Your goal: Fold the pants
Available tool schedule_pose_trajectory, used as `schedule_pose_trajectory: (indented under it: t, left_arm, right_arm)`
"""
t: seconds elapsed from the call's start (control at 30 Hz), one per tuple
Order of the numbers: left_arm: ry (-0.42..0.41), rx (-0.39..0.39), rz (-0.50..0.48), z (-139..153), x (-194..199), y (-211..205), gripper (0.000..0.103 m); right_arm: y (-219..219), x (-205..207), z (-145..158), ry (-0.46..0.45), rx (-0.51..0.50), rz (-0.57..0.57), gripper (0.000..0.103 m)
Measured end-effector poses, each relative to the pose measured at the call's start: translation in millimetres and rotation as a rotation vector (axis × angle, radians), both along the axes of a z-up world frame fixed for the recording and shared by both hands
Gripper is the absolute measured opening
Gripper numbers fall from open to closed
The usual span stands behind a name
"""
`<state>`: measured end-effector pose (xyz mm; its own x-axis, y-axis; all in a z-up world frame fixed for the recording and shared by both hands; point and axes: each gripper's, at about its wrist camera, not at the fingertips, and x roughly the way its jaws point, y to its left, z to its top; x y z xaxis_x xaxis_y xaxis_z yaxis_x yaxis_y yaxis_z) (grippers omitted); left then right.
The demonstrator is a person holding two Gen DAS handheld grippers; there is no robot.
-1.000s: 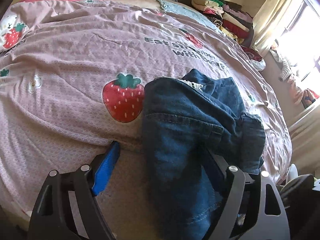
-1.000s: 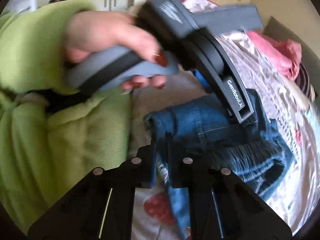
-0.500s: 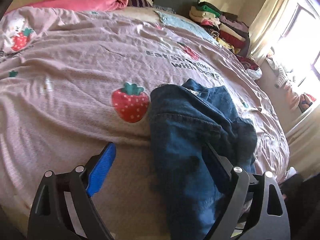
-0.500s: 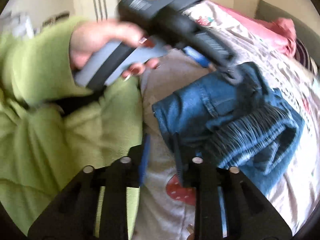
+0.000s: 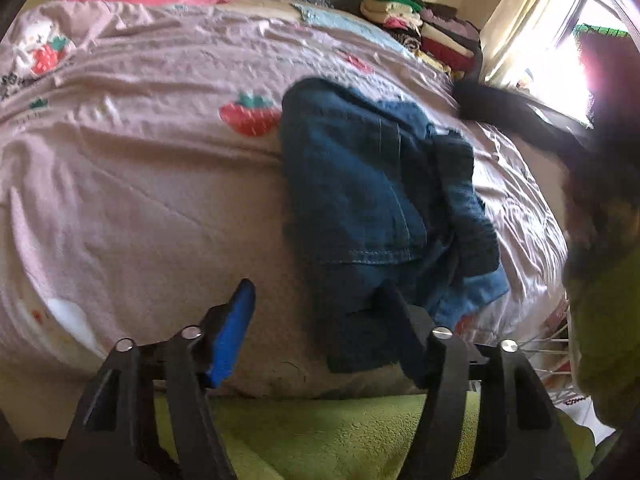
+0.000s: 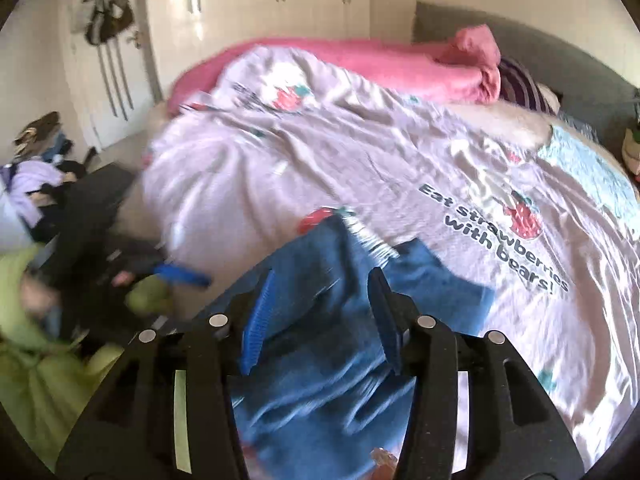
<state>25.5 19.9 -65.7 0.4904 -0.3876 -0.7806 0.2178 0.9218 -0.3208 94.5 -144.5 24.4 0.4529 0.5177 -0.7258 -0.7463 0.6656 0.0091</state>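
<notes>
Left wrist view: folded blue denim pants (image 5: 372,200) lie on a pink strawberry-print bedspread (image 5: 140,184), the left gripper (image 5: 320,304) spread wide, empty. The right gripper (image 6: 322,300) hovers above, parted, empty.

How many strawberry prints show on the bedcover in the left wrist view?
2 clearly: a large red strawberry print beside the blue denim pants, and a smaller strawberry print by the bear at far left. Others may be hidden.

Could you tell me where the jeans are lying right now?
The jeans lie bunched on the pink strawberry-print bedsheet, right of a printed strawberry, near the bed's front edge.
</notes>
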Motion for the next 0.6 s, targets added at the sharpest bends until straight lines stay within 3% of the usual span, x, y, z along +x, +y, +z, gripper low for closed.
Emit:
schedule_pose_trajectory:
  t: [0.17, 0.23, 0.27, 0.37, 0.6]
  left_arm:
    - [0.006, 0.027, -0.021, -4, -2, -9, 0.056]
    - [0.004, 0.033, -0.026, -5, -4, -10, 0.056]
    - [0.002, 0.034, -0.029, -5, -5, -11, 0.056]
    - [0.002, 0.027, -0.040, -6, -7, -12, 0.056]
    - [-0.002, 0.019, -0.045, -5, -8, -12, 0.056]
  right_arm:
    - [33, 43, -30, 0.077, -0.071, 0.010, 0.038]
    - [41, 48, -39, 0.091, -0.105, 0.025, 0.022]
    - [45, 50, -43, 0.082, -0.128, 0.024, 0.005]
    - [46, 53, -48, 0.048, -0.181, -0.033, 0.004]
    - [49, 55, -62, 0.037, -0.199, -0.075, 0.004]
